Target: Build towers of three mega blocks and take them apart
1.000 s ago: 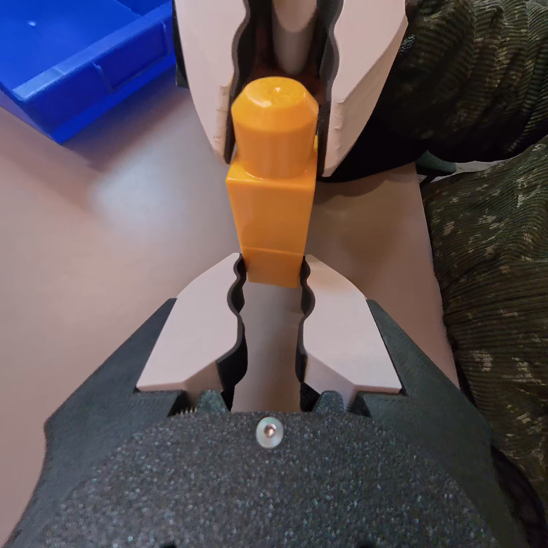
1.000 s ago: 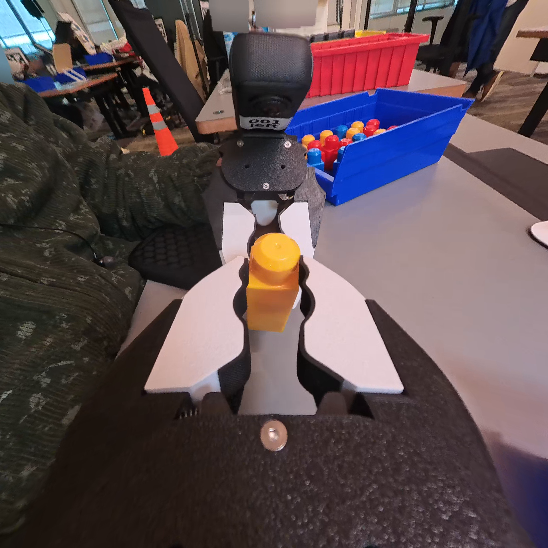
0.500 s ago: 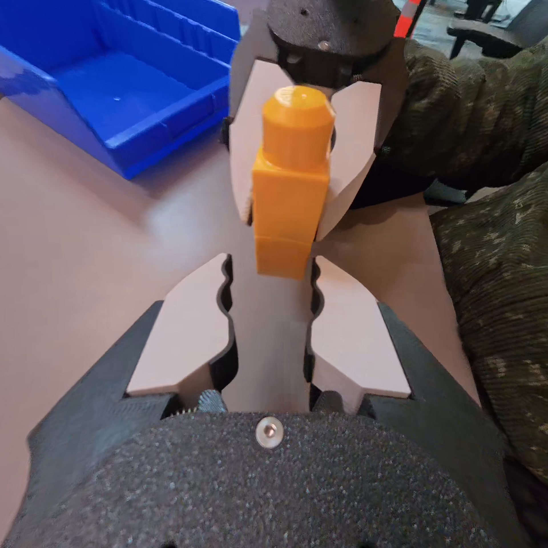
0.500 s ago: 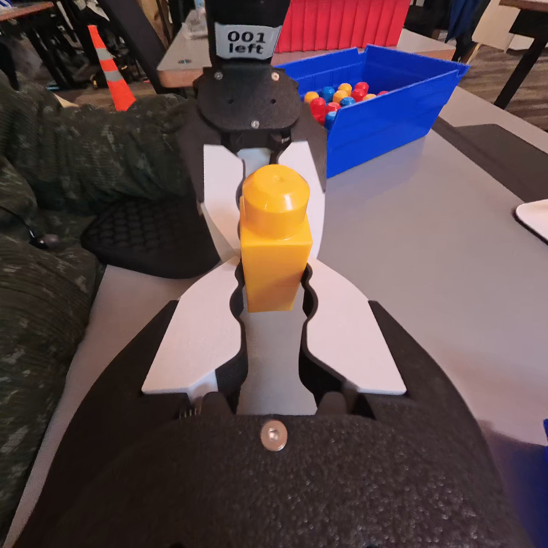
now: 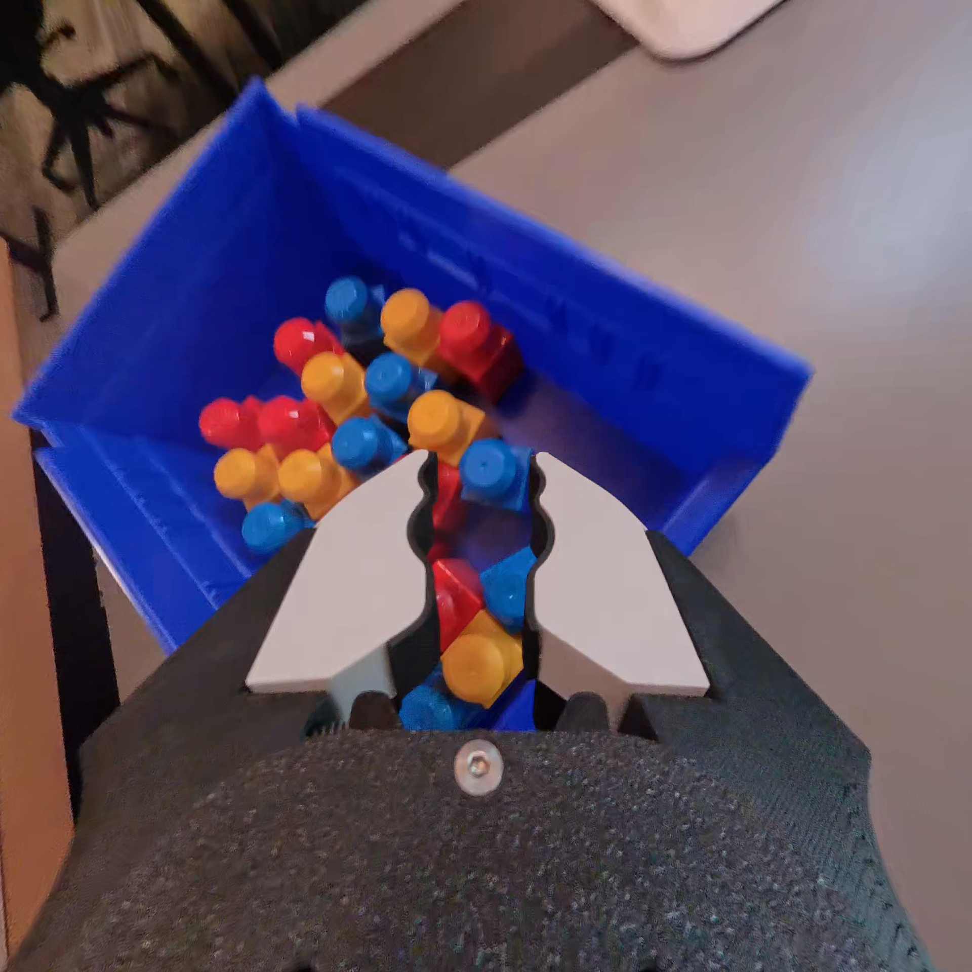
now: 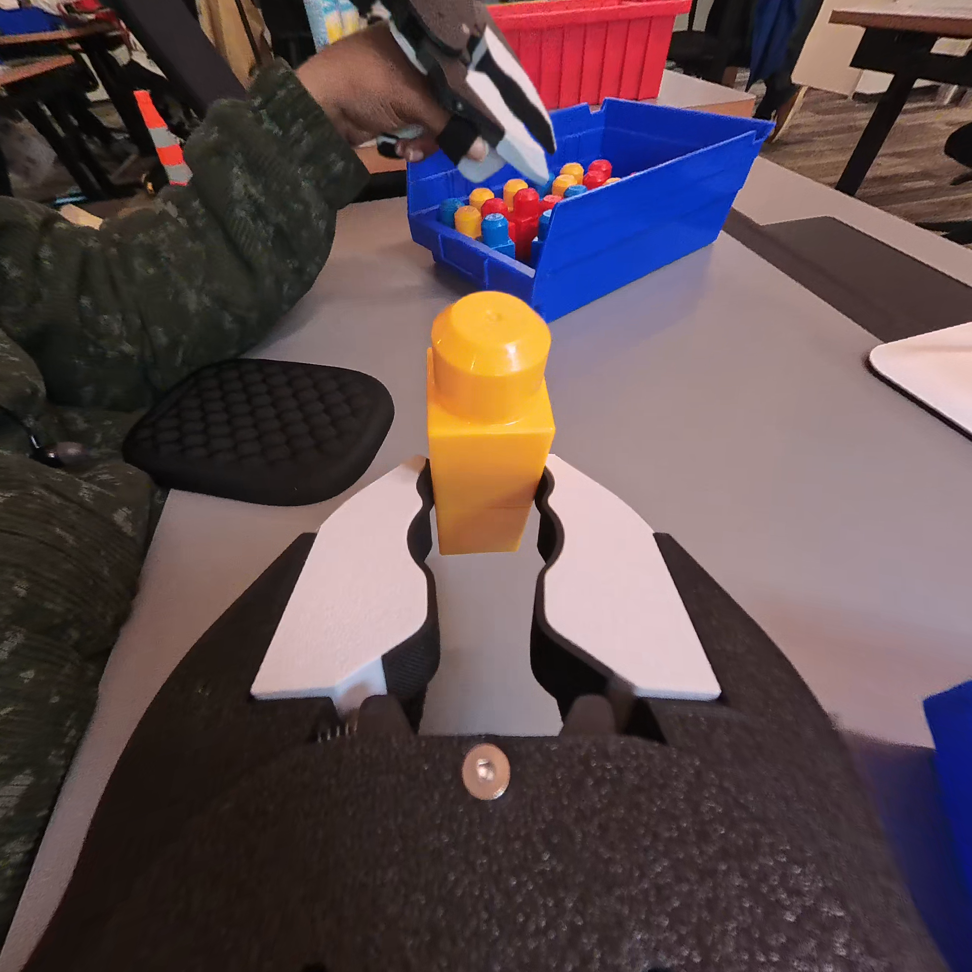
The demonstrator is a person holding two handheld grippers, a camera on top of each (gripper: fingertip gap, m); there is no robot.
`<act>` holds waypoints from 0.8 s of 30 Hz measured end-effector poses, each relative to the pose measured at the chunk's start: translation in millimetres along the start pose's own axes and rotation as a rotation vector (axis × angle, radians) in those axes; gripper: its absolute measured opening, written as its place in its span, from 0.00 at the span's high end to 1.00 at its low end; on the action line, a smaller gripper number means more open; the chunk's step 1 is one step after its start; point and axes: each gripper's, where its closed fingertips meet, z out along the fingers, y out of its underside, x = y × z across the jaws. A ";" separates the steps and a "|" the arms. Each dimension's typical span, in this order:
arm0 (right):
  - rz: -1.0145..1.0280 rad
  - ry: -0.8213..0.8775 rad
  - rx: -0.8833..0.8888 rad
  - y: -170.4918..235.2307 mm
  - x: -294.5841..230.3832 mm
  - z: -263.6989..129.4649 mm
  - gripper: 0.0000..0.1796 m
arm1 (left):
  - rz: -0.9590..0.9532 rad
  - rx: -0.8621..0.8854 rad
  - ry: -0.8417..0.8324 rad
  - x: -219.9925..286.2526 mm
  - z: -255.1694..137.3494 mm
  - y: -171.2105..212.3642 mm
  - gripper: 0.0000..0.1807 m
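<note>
Left wrist view: left gripper (image 5: pixel 481 492) hangs over the blue bin (image 5: pixel 657 336), jaws parted, nothing between them. Loose blocks (image 5: pixel 368 400) in red, blue and yellow are heaped in the bin's middle and near end. A blue block (image 5: pixel 492 473) sits right under the fingertips; whether the tips touch it I cannot tell, the frame is blurred. The bin stands near the table (image 5: pixel 789 210) edge, a dark gap beside it.

Right wrist view: right gripper (image 6: pixel 486 518) is clamped on the lower part of the yellow stack (image 6: pixel 489 436), which looks like two yellow blocks joined, stud up, held above the table's near middle. The left gripper (image 6: pixel 518 142) shows farther off, tips dipped over the bin toward the far side. A black pad (image 6: pixel 257 426) lies at the table's left edge, a white board (image 6: pixel 931 368) at the right edge.

Step, as I judge it: building, two of three blocks up, fetching the third. Next: left gripper needs to drop onto one upright block, close across its flat sides, lift clear, then line up its hollow base over the stack's stud and press down while the right gripper holds firm.
</note>
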 end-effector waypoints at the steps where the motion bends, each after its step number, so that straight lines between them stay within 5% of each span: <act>1: 0.001 -0.002 -0.003 0.7 -0.1 0.4 0.79 | -0.008 -0.027 0.010 -1.5 4.6 6.4 0.83; 14: 0.024 -0.016 -0.027 6.6 -0.4 1.9 0.79 | 0.096 -0.332 0.124 7.3 54.8 41.0 0.80; 18: 0.028 -0.012 -0.018 5.4 0.7 0.5 0.80 | 0.130 -0.261 0.079 6.9 49.4 26.6 0.80; 24: 0.009 -0.023 0.030 -4.1 -4.1 -1.2 0.80 | 0.141 0.092 0.025 17.0 -9.7 -38.8 0.80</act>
